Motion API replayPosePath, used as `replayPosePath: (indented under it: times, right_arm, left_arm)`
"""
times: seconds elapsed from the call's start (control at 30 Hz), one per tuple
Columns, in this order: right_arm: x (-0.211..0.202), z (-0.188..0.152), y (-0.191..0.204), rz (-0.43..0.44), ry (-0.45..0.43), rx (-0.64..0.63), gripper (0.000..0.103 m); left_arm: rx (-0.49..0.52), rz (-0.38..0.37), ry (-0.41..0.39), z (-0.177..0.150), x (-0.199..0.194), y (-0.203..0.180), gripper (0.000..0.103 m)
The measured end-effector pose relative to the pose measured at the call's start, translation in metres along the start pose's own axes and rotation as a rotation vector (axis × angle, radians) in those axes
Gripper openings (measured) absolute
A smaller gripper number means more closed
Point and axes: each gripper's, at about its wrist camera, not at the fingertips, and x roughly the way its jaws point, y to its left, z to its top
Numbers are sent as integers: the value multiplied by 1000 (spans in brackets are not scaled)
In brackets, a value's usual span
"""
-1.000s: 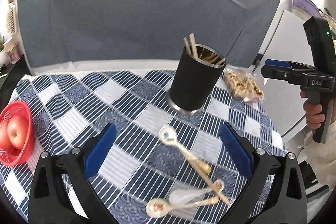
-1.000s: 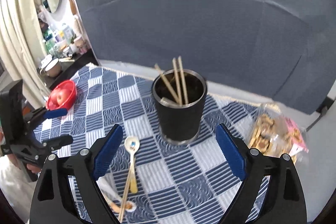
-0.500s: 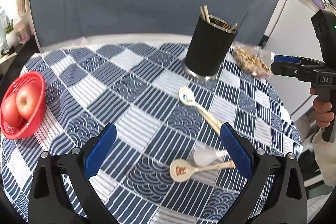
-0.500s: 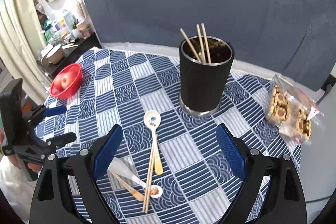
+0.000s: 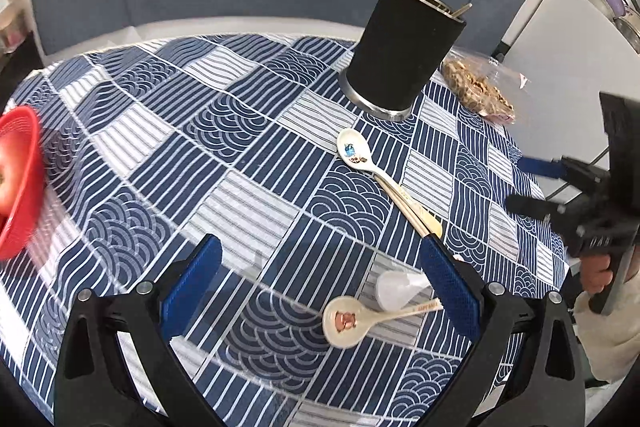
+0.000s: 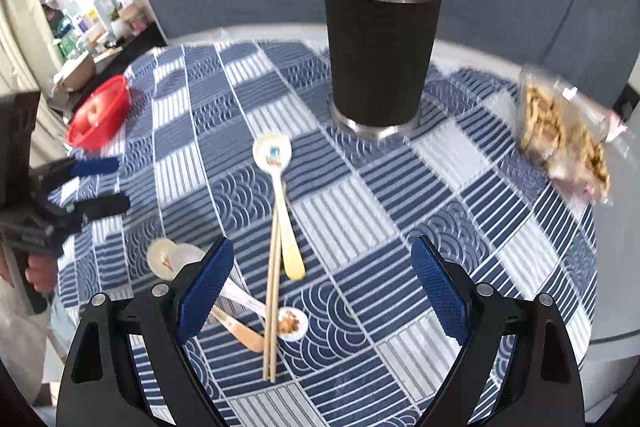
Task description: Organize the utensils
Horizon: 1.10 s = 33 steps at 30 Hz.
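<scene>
white ceramic spoons and a wooden chopstick pair lie on the checked surface before the black cylindrical holder; both tools, left tool and right tool, released; grasp one handle squarely, lift clear.

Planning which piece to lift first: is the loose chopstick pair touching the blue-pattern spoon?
Touching. In the right wrist view the chopstick pair lies against the blue-pattern spoon, crossing its handle with no gap visible between them.
</scene>
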Motion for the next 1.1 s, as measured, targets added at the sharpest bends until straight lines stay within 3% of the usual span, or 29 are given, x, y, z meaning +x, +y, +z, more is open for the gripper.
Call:
replayPosePath:
  times: [0.43, 0.57, 0.7, 0.83, 0.87, 0.93, 1.0, 1.1]
  right_arm:
    - [63, 5, -6, 55, 102, -14, 84]
    - [77, 8, -8, 73, 127, -24, 81]
    - [85, 10, -11, 98, 130, -10, 81]
    - [91, 8, -10, 105, 140, 2, 81]
    - [93, 7, -9, 107, 143, 4, 81]
    - [94, 6, -9, 106, 138, 1, 81]
    - [95, 8, -8, 108, 135, -4, 81]
    - [97, 12, -6, 103, 128, -16, 79]
  left_arm:
    - [23, -20, 105, 66, 69, 0, 97]
    - [54, -50, 153, 80, 94, -2, 88]
    - [67, -103, 227, 88, 119, -6, 75]
    - [104, -94, 257, 90, 135, -14, 66]
    - [110, -100, 252, 90, 135, -15, 60]
    - [100, -138, 275, 92, 140, -18, 30]
    - [138, -127, 296, 90, 144, -25, 11]
    - [132, -153, 303, 86, 143, -31, 7]
